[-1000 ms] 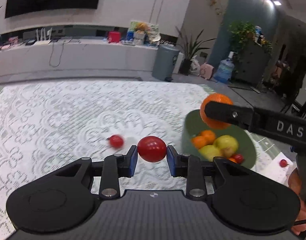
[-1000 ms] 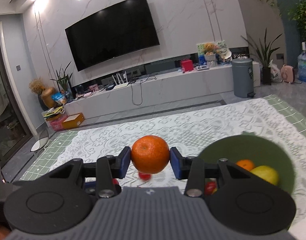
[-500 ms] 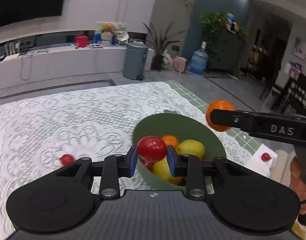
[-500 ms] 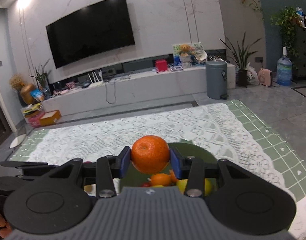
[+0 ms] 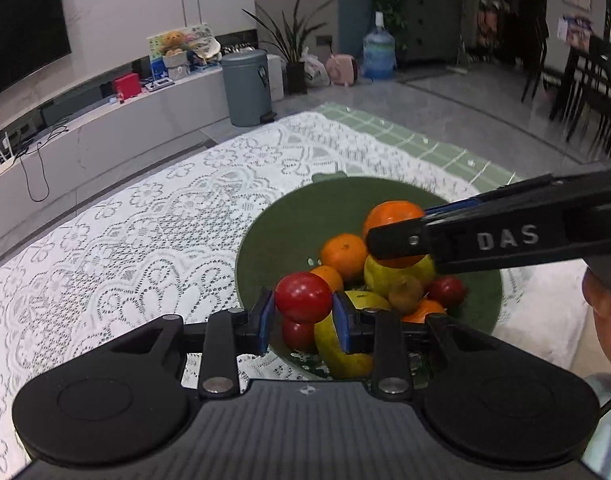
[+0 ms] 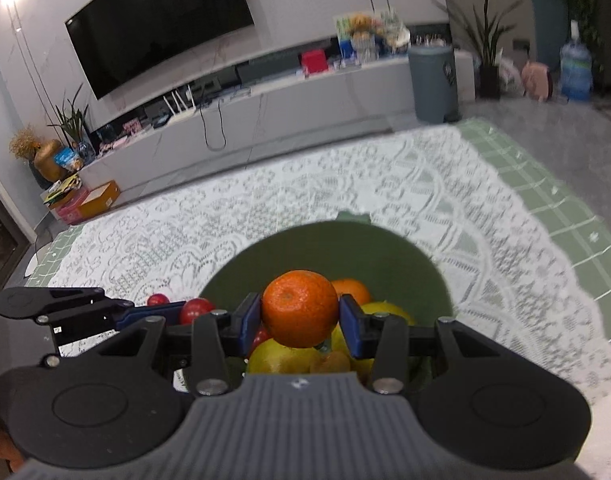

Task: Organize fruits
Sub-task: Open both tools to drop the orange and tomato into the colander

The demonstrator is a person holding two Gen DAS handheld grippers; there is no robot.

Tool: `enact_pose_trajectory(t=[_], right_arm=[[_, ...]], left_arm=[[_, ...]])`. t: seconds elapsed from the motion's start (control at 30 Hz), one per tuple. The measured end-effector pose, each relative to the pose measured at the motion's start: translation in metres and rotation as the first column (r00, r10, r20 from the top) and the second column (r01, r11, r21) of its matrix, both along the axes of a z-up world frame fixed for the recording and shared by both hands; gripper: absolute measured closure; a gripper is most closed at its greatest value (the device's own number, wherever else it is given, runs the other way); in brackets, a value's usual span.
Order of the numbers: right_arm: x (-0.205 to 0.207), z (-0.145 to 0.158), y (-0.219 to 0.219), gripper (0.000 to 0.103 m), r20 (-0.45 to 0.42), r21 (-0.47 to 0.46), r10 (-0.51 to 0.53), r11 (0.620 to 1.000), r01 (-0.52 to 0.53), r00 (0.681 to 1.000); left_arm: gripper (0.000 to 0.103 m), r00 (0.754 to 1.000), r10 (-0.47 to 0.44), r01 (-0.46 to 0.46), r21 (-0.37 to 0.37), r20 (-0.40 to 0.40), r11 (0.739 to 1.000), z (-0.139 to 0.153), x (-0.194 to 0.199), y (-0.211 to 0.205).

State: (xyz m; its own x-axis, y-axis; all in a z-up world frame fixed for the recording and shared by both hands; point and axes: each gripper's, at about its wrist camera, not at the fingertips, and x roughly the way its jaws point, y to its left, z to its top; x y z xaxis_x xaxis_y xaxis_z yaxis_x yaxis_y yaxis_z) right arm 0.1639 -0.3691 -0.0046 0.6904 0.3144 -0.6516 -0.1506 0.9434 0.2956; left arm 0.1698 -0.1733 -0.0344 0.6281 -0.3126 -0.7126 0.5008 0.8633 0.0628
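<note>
My left gripper point(image 5: 303, 316) is shut on a red tomato point(image 5: 303, 297), held over the near rim of the green bowl point(image 5: 281, 236). My right gripper point(image 6: 300, 318) is shut on an orange point(image 6: 300, 308), held just above the fruit pile inside the green bowl point(image 6: 305, 248). In the left wrist view the right gripper point(image 5: 385, 240) reaches in from the right, its orange point(image 5: 391, 214) over a yellow fruit point(image 5: 379, 276). The bowl holds oranges, yellow fruits and red tomatoes. The left gripper point(image 6: 185, 312) with its tomato point(image 6: 196, 309) shows at the bowl's left edge in the right wrist view.
A white lace cloth point(image 5: 125, 248) covers the table, over a green checked cloth point(image 6: 545, 184). A small red tomato point(image 6: 158, 300) lies on the lace left of the bowl. A person's hand point(image 5: 603, 320) is at the right edge. Beyond the table stand a TV bench and a grey bin point(image 5: 247, 86).
Both grippers moved over the green bowl and sank toward it, each keeping its fruit. The loose tomato on the lace has left the left wrist view.
</note>
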Motion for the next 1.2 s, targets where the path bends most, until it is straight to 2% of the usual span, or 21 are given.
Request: enact_pose_trajectory(t=[0.2,0.57,0.93,1.03,1.07,1.13,1.2], right_arm=[[0.025,-0.019,0.003,0.063,-0.07,0.006,0.016,1.0,-0.016,0.997],[0.04,-0.027,0.013,0.063,-0.091,-0.011,0.058,0.998,-0.06,0.994],[0.04,-0.026,0.016,0.062,-0.101,-0.018,0.063,0.998,-0.065,0.993],[0.04,-0.026,0.017,0.061,-0.106,-0.016,0.064,0.998,-0.067,0.992],[0.04,-0.026,0.016,0.06,-0.106,-0.012,0.063,0.998,-0.065,0.992],[0.039,-0.024,0.015,0.045,-0.102,0.002,0.056,0.998,-0.056,0.993],[0.039,-0.022,0.013,0.045,-0.096,0.009,0.045,0.999,-0.044,0.994]], left_arm=[[0.068,1.0,-0.02,0.021,0.032,-0.021,0.999,-0.012,0.012,-0.005],[0.068,0.999,-0.042,0.044,0.062,-0.028,0.997,-0.023,0.018,-0.009],[0.067,0.998,-0.044,0.046,0.033,-0.05,0.998,-0.02,0.02,-0.006],[0.062,0.998,-0.041,0.043,0.025,-0.055,0.999,-0.019,0.019,-0.004],[0.062,0.997,-0.042,0.044,0.02,-0.058,0.999,-0.018,0.019,-0.003],[0.058,0.997,-0.043,0.044,0.01,-0.062,0.999,-0.017,0.019,-0.001],[0.055,0.998,-0.039,0.039,0.006,-0.053,0.999,-0.014,0.018,0.0]])
